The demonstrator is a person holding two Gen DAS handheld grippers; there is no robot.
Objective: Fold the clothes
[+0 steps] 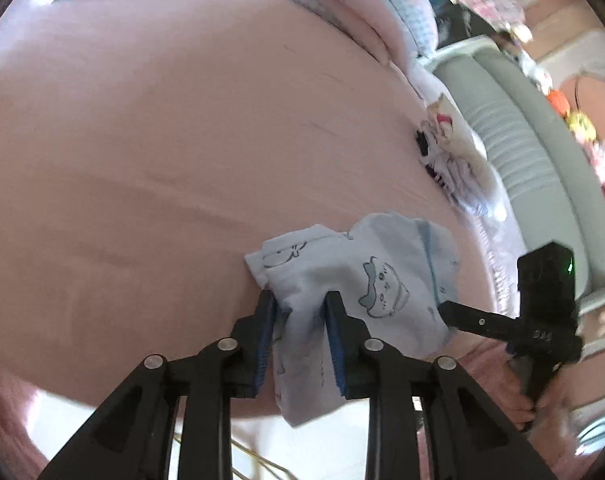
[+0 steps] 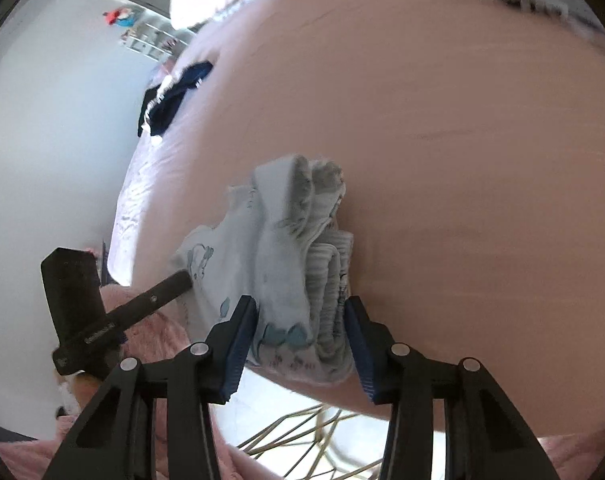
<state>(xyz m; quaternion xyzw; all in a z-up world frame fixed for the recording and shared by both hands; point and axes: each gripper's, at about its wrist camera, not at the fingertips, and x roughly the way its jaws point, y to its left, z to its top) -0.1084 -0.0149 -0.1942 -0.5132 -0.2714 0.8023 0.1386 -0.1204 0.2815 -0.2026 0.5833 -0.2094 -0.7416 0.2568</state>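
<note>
A light blue garment with cat prints (image 1: 382,272) lies bunched near the front edge of a pink bed sheet (image 1: 162,140). My left gripper (image 1: 300,312) is shut on a fold of it, and the cloth hangs down between the pads. In the right wrist view the same garment (image 2: 286,240) fills the gap of my right gripper (image 2: 300,316), whose pads press its ribbed, gathered edge. The right gripper (image 1: 448,310) touches the garment's right side in the left wrist view. The left gripper (image 2: 184,278) touches its left side in the right wrist view.
A dark navy garment (image 2: 174,96) lies at the bed's far left edge. Patterned white clothes (image 1: 450,160) sit by a grey ribbed bed frame (image 1: 522,140). A pink quilt (image 1: 382,0) lies at the back. A wire basket (image 2: 302,428) stands on the floor below.
</note>
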